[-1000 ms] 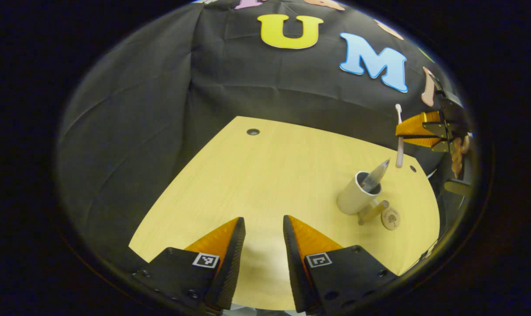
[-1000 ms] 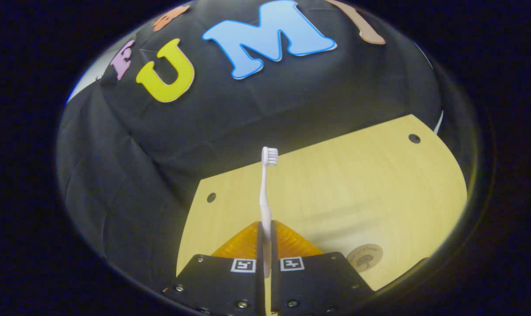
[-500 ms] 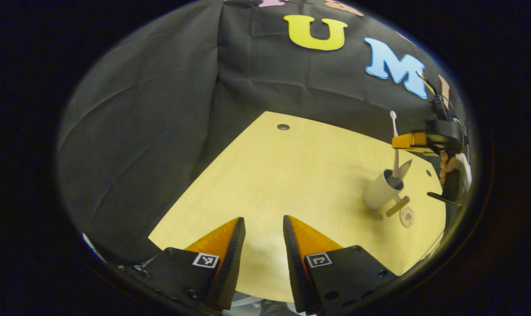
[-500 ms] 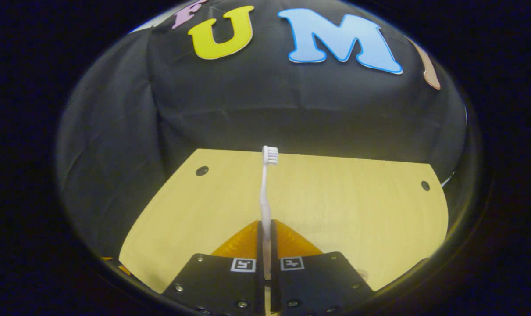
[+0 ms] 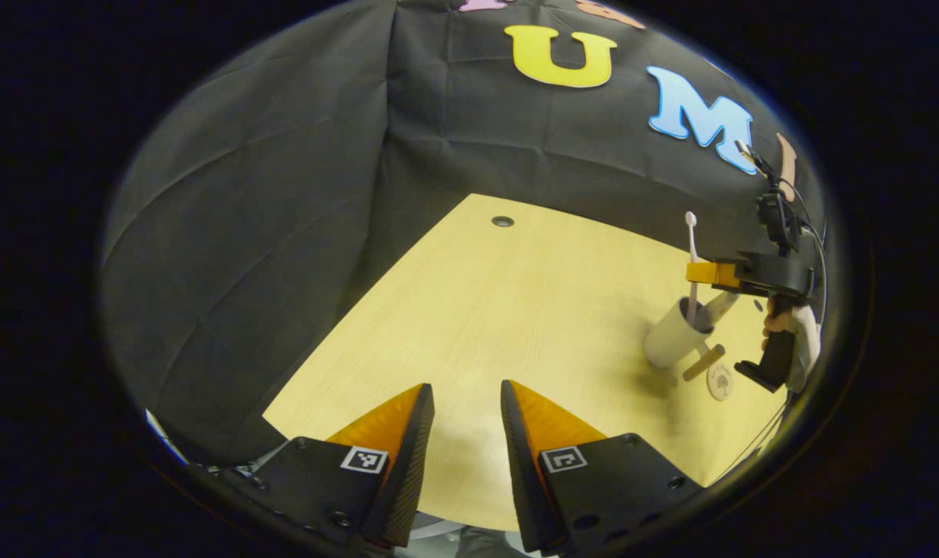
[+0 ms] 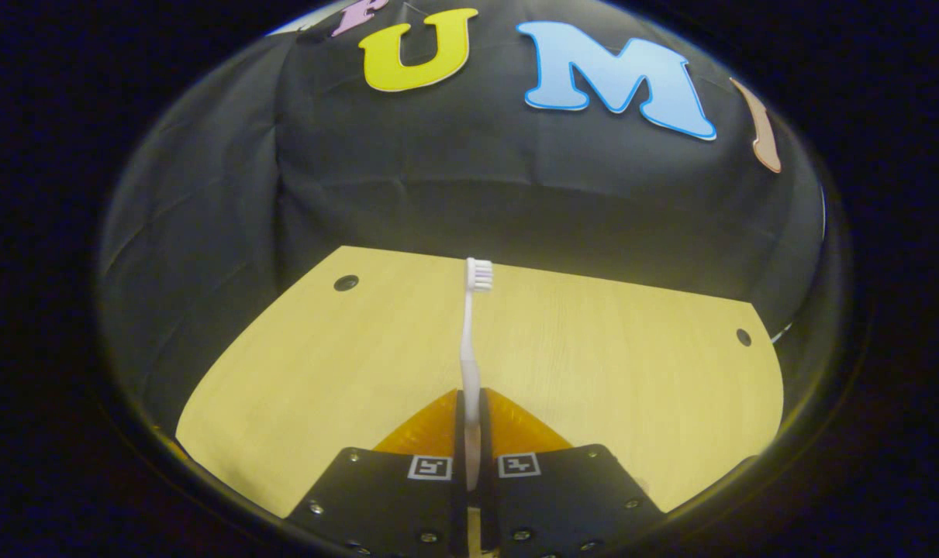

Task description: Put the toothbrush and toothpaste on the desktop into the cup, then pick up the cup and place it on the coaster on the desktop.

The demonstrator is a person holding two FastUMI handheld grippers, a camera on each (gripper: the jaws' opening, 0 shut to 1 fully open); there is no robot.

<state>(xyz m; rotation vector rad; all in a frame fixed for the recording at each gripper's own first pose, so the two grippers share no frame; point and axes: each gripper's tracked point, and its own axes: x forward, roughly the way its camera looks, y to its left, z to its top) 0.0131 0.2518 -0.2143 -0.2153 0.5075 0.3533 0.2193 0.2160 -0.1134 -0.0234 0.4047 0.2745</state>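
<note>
Toothbrush stands upright, its handle clamped between the 2 fingers of the right gripper, bristle head at the top. In the left gripper view the same toothbrush hangs with its lower end dipped into the mouth of the cup, so its long axis runs nearly straight down into the opening. That is the relation the coming move turns on: the brush is already lined up with the cup, and it looks as if only a release, or a little more lowering, is needed.

The toothpaste leans in the same cup, its tip sticking out toward the right of the rim. Just beside the cup on its near right lies a small wooden stick, and next to that the round coaster, flat on the desktop.

The right gripper sits directly over the cup, at the far right of the desk, with a hand behind it. The left gripper hovers well apart at the near edge, its jaws parted with nothing between them. By my reading, the right one is far nearer the cup for the lift onto the coaster.
</note>
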